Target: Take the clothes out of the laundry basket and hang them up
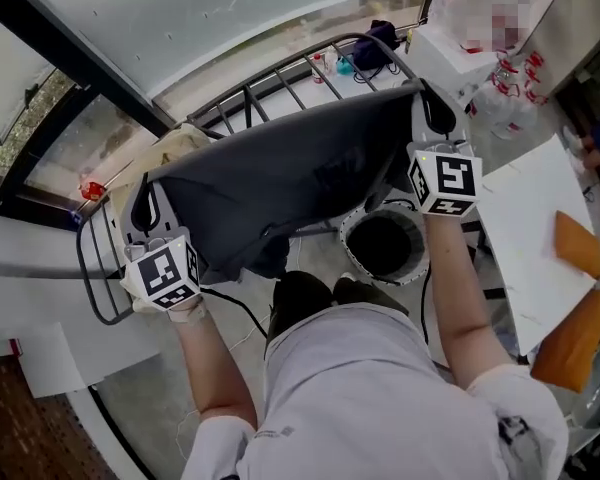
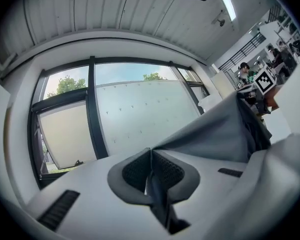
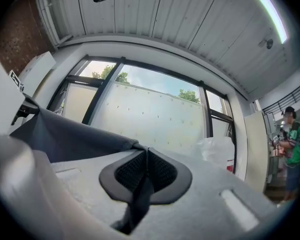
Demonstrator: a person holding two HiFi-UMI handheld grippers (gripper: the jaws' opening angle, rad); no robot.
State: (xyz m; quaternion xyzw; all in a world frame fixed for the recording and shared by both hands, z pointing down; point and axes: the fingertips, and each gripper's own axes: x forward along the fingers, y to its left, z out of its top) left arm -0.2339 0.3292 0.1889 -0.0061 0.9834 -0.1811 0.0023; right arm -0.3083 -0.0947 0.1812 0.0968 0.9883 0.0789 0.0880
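Note:
A dark grey garment [image 1: 290, 173] is stretched out wide between my two grippers, above the drying rack [image 1: 265, 83]. My left gripper [image 1: 145, 200] is shut on the garment's left edge, and the cloth [image 2: 155, 194] runs down between its pads. At the right, my right gripper [image 1: 427, 100] is shut on the other edge, with cloth [image 3: 140, 194] pinched between its jaws. From the left gripper view the garment [image 2: 215, 131] spans off to the right toward the other gripper's marker cube [image 2: 266, 80]. The laundry basket [image 1: 383, 245], round with a dark inside, stands on the floor below the garment.
The metal drying rack's bars [image 1: 98, 268] curve round at the left, by a large window [image 1: 70, 138]. A white table [image 1: 530, 238] with orange sheets [image 1: 577, 243] is at the right. Small items [image 1: 365, 53] lie at the rack's far end. A person [image 3: 291, 149] stands far right.

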